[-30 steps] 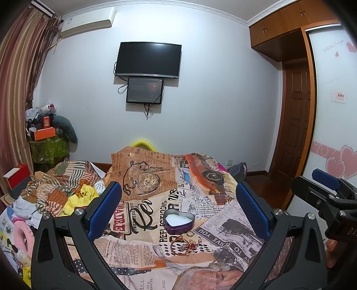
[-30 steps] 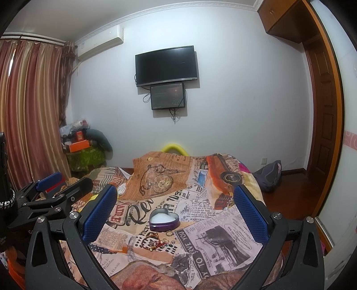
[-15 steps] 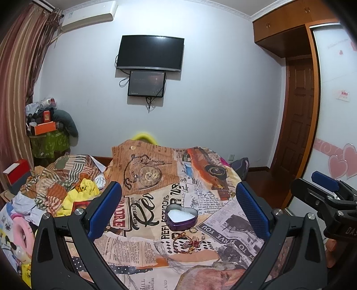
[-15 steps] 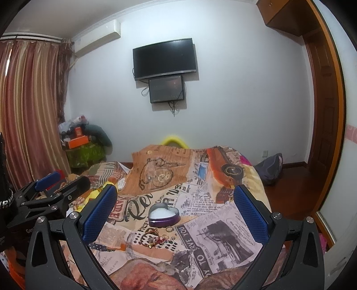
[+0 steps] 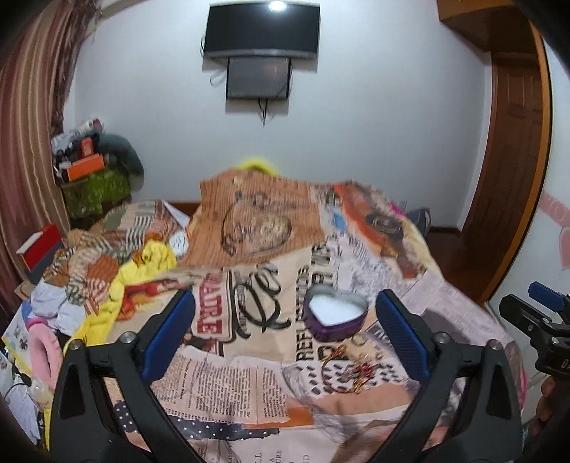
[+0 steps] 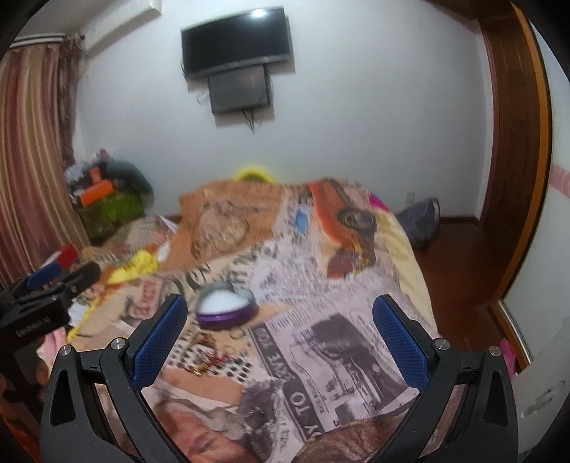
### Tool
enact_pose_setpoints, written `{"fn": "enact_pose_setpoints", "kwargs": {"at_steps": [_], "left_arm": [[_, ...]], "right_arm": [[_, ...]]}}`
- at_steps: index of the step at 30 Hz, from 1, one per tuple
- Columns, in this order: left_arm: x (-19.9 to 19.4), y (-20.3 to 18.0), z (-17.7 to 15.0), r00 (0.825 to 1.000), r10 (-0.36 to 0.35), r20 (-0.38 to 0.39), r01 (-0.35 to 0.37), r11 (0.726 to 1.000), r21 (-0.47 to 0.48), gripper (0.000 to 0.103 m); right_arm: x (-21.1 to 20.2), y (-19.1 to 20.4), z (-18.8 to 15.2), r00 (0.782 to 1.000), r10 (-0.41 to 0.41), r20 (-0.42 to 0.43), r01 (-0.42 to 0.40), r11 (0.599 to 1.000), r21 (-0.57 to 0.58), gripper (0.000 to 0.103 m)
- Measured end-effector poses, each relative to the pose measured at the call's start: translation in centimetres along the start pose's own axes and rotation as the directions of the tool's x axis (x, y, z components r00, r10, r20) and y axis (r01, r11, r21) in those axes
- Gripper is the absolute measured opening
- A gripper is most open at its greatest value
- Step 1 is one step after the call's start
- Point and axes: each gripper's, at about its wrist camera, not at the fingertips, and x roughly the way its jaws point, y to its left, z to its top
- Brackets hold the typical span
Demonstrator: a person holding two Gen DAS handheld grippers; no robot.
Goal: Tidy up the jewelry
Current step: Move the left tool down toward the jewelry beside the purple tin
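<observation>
Left wrist view: left gripper (image 5: pixel 285 333) fingers spread wide, nothing between them, held above the bed (image 5: pixel 228 377) with its newspaper-print cover. Purple heart-shaped tin (image 5: pixel 335 316), lid off, white inside, sits on the cover toward the right finger. Just in front of it lies a tangle of jewelry (image 5: pixel 343 372), gold and red bits, details blurred. A small ring (image 5: pixel 359 341) lies between tin and tangle, touching neither as far as visible. Right gripper (image 5: pixel 545 322) shows at the right edge, beside the bed; its finger gap can't be read from here. Pile of clothes (image 5: pixel 107 270) on the bed's left side, TV (image 5: pixel 262 30) on the far wall, wooden door (image 5: pixel 513 171) at right.

Right wrist view: right gripper (image 6: pixel 279 336) fingers also spread wide, holding nothing, over the bed (image 6: pixel 356 359). Tin (image 6: pixel 226 309) is near the left finger, jewelry (image 6: pixel 210 359) in front of it, close to that same finger's pad. Picture is motion-blurred. Left gripper (image 6: pixel 53 281) is at the left edge, over the clothes side. Curtain (image 6: pixel 28 160) hangs at far left, TV (image 6: pixel 237 42) on the wall.
</observation>
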Motion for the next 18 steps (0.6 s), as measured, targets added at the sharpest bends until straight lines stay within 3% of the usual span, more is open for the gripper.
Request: {"fn": "enact_pose_setpoints", "kwargs": {"at_steps": [4, 9, 13, 16, 18], "left_arm": [[3.4, 0.2, -1.4, 0.995, -0.008, -0.096, 0.009, 1.000, 0.008, 0.089], [7.7, 0.2, -3.4, 0.966, -0.051, -0.252, 0.054, 0.999, 0.006, 0.068], [10.3, -0.3, -4.6, 0.934, -0.104, -0.341, 0.110, 0.994, -0.001, 0.057], [11.5, -0.5, -5.0, 0.916, -0.145, -0.374, 0.153, 0.988, -0.007, 0.054], [12.1, -0.7, -5.2, 0.903, -0.171, -0.395, 0.180, 0.983, -0.014, 0.047]], "right_arm": [[2.9, -0.6, -0.9, 0.995, 0.008, -0.096, -0.008, 1.000, 0.001, 0.103], [6.4, -0.9, -2.3, 0.977, 0.040, -0.211, -0.040, 0.999, 0.004, 0.100], [8.7, -0.5, -3.0, 0.955, 0.084, -0.283, -0.090, 0.996, -0.007, 0.085], [10.0, 0.2, -3.2, 0.939, 0.121, -0.321, -0.136, 0.990, -0.025, 0.074], [10.9, 0.7, -3.3, 0.922, 0.156, -0.354, -0.182, 0.982, -0.042, 0.064]]}}
